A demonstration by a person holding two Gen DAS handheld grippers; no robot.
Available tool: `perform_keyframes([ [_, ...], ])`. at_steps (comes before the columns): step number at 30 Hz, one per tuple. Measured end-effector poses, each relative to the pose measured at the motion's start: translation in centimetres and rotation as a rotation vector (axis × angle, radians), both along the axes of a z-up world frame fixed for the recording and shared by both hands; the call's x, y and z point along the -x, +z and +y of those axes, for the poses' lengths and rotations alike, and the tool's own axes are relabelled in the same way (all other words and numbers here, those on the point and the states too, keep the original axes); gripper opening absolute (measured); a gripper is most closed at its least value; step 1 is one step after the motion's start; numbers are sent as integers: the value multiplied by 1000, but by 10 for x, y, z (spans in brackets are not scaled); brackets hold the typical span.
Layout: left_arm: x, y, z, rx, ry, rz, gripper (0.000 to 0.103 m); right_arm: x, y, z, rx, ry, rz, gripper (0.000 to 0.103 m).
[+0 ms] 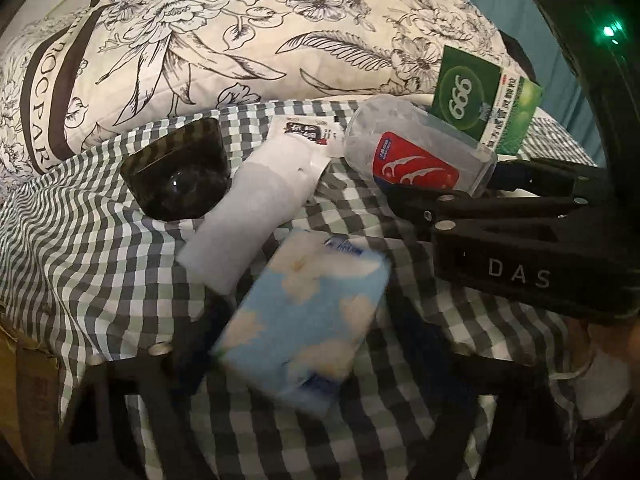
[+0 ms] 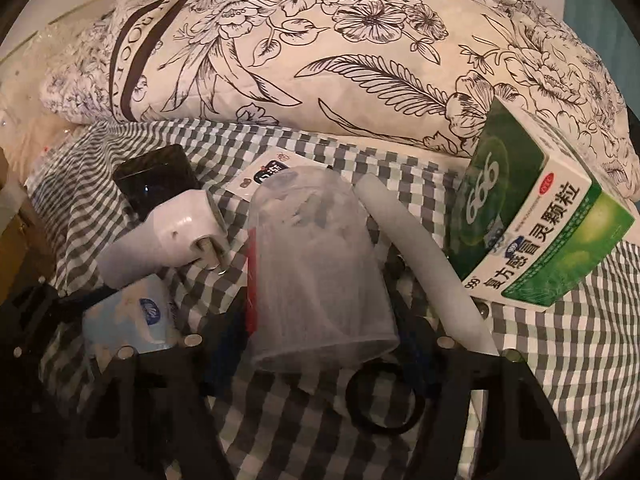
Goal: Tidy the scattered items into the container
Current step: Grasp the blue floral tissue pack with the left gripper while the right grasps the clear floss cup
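Setting: a checked sheet in front of a floral pillow, with the loose items bunched together at the pillow's foot.
Left gripper: it straddles the tissue pack across its narrow width. One finger lies against each long side, so it looks clamped on the pack. The narrow width is probably chosen because soft film gives least there.
Pack: it lies slanted on the sheet, just below the white roll, and is smeared in the left view.
Right gripper: its jaws stand apart around the clear tub, fingers close along both walls. I cannot tell whether the pads press.
Tub: it lies on its side with the wide mouth toward the right camera. Coming in from the mouth likely puts the fingers on the two walls, where a round tub cannot roll away.
Neighbours: the green box leans on the pillow just right of the tub. The plug, dark jar and sachet lie to its left, and a black ring is near its mouth.
Container: not clearly shown. A cardboard edge at the left margin may be it.
Step, as judged: one item per hand is being secured, and neither is in the container yet.
Risk: the tub's slick wall may slip, and lifting the pack could drag the roll.
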State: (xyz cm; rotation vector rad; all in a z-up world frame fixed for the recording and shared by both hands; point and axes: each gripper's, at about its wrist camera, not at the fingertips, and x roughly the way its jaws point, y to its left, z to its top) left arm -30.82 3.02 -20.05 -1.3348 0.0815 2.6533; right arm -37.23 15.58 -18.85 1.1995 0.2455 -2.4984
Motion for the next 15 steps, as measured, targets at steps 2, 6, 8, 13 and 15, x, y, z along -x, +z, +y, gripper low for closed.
perform_keyframes([
  [2, -1, 1, 1, -1, -8, -1, 64, -6, 3, 4, 15, -25, 12, 64],
  [6, -8, 2, 2, 6, -3, -1, 60, -28, 19, 22, 93, -61, 28, 63],
  [8, -13, 2, 2, 3, 4, -11, 60, -42, 26, 30, 104, -68, 38, 63],
  [13, -35, 5, 0, 15, 10, -34, 59, -79, 37, 45, 99, -81, 39, 62],
  [15, -47, 8, -5, 7, 24, -37, 59, -97, 38, 49, 96, -76, 31, 62],
])
